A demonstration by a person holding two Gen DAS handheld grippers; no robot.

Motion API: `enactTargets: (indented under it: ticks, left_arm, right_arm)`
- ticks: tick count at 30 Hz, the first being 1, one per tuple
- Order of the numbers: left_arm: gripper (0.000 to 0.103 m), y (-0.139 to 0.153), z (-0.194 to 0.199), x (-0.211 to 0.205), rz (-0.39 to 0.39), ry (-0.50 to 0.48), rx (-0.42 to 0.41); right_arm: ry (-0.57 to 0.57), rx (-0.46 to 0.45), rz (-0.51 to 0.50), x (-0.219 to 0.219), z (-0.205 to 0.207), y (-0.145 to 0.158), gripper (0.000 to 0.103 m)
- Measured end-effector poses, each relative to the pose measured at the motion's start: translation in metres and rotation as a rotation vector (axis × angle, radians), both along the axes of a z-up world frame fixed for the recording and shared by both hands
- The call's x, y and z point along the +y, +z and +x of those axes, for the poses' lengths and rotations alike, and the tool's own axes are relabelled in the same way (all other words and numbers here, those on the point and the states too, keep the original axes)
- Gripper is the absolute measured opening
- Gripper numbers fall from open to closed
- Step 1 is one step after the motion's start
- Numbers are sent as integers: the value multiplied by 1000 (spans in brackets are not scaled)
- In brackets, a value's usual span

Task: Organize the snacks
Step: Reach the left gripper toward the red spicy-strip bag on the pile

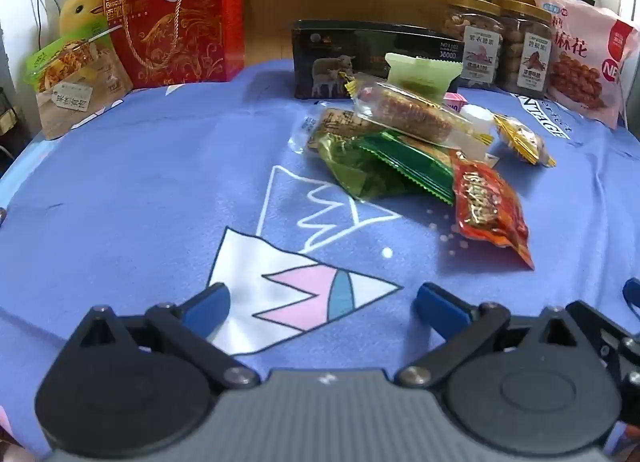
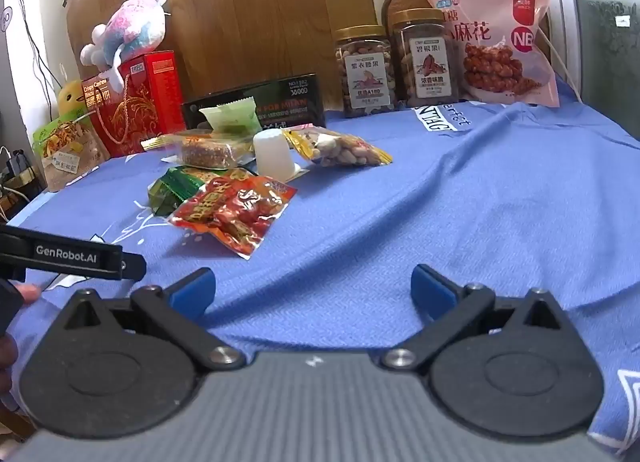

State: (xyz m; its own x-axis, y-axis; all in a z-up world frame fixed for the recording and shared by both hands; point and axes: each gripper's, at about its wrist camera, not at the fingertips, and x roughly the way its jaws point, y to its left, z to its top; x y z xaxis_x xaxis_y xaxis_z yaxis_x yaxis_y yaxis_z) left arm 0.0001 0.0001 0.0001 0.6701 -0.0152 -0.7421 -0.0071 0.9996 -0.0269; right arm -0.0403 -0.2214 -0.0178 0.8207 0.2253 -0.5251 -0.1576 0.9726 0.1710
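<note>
Snacks (image 1: 404, 142) piled ahead are light, crinkly and slippery, so with your left claw (image 1: 322, 298) and right claw (image 2: 312, 286) both spread empty, pinch the red packet (image 2: 234, 212) by its sealed edge.

Each gripper is built alike: the left gripper (image 1: 322, 298) and the right gripper (image 2: 312, 288) have short blue fingertips (image 1: 208, 302) on black jointed links, fixed by round silver screws (image 1: 236, 374). Two black teardrop-shaped housings with raised circular caps flank a grey ribbed body bearing a small white mark. In the right wrist view, the left gripper's black side shows white "GenRobot.AI" lettering, beside what may be a fingertip of the hand (image 2: 30, 294), blurred at the edge.
</note>
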Motion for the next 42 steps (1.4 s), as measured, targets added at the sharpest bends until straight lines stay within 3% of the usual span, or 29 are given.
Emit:
enactTargets:
  ticks: [9,14,16,19,21,25,32,34,37,38,42]
  left_arm:
    - [103,-2,-7,17,-41,-29,-67]
    - [98,5,-14,53,-196,-42,-177]
    - [91,14,-8,60,-189,-58,-170]
    - [88,30,-2,64,-225,-111,-194]
    - [82,38,7,60,-295,-194,-178]
    - [67,39,29,39,-385,-305,-107]
    - [44,8,74,3,-454,-346,72]
    - [23,-2,77,-3,-476,-353,107]
    - [17,-1,69,-8,-472,-361,82]
    - [15,0,65,-7,-480,-364,72]
    - [15,5,41,5,-494,-368,63]
  right_arm:
    - [38,-30,1,6,-1,2,103]
    - [117,-61,-16,12,3,10,103]
    - [159,-68,-32,16,8,14,100]
    - [224,-73,-55,24,19,19,96]
    - [263,-55,-65,29,29,22,88]
    - [322,9,-95,35,51,22,81]
    - [347,45,-134,40,69,11,71]
    - [339,30,-139,39,66,10,62]
    - [329,-6,-135,36,55,10,47]
    - [342,-17,-126,35,52,12,32]
    - [367,-49,-163,44,33,15,30]
